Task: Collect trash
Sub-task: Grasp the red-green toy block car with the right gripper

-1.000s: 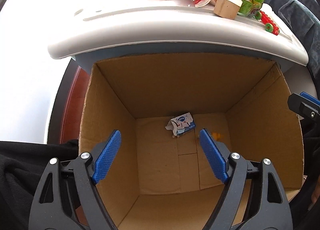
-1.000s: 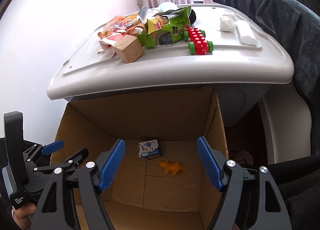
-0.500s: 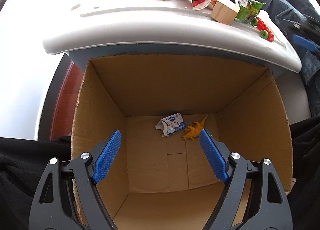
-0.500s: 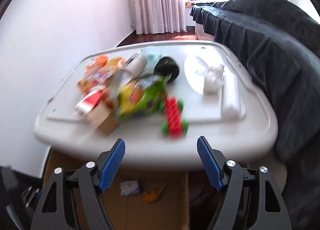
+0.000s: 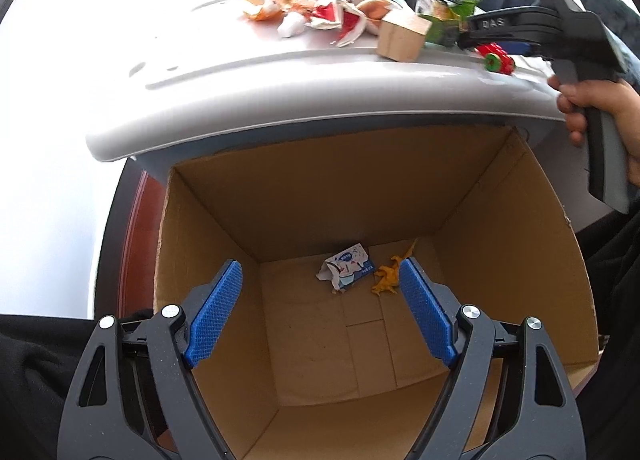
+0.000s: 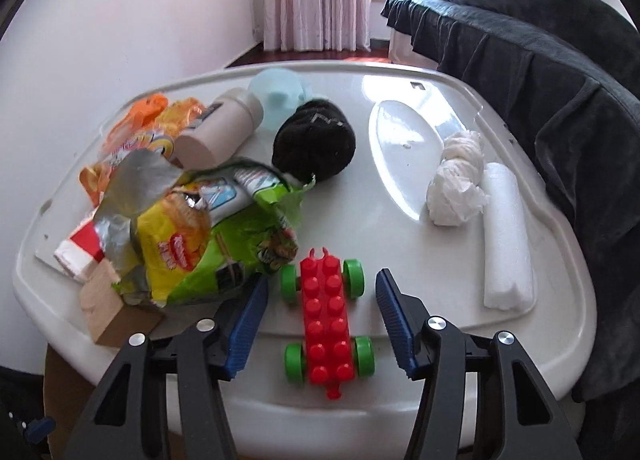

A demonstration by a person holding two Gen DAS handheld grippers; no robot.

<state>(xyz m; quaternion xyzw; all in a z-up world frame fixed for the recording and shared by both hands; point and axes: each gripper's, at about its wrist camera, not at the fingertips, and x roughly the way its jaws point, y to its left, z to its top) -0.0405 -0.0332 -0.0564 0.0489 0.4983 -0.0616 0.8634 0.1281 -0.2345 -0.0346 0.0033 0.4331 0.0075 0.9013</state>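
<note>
Right wrist view: the right gripper (image 6: 320, 318) is hovering low over the white tray (image 6: 420, 216), its jaws having just been closing around the red block car (image 6: 326, 322); the pads are not yet pressing on it, so nothing is gripped.
Left wrist view: the left gripper (image 5: 320, 314) is hanging released and empty over the cardboard box (image 5: 500, 300), which is sitting just under the tray's front edge.
Trash location: the green snack wrapper (image 6: 240, 244), the orange packets (image 6: 140, 140), the crumpled tissue (image 6: 456, 188) and the red-and-white carton (image 6: 78, 252) are all lying on the tray; a crumpled blue-and-white carton (image 5: 348, 268) and a small orange toy dinosaur (image 5: 386, 278) are already lying on the box floor.
Risk, wrong item: the car is looking like a toy rather than trash, so closing on it could be sending it into the box by mistake.
Risk, snag: the left pad is sitting right at the green wrapper's edge and may be catching it, dragging the pile toward the tray's lip.
Risk, roll: the car's green wheels could be letting it slip forward off the tray.
Hidden: the wrapper heap is covering much of the wooden block (image 6: 108, 308) and whatever lies beneath.
Cut off: the box's near wall is out of the left view.
</note>
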